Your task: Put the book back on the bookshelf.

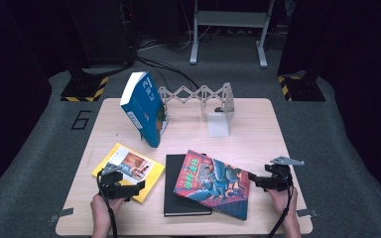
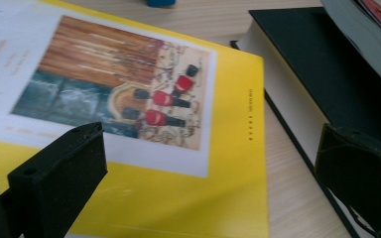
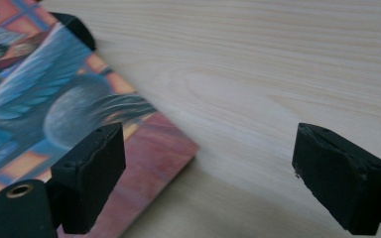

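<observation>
Both sets of fingers are held open: the left gripper above the flat yellow paperback book, the right gripper beside the colourful illustrated book, positioned for grasping.

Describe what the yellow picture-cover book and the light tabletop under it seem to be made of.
Yellow picture-cover book: apparently paper with a thin, glossy soft cover; faint sheen shows on the yellow. Light tabletop: looks like pale wood or wood-look laminate, matte; grain lines run across it, so which one stays open.
</observation>
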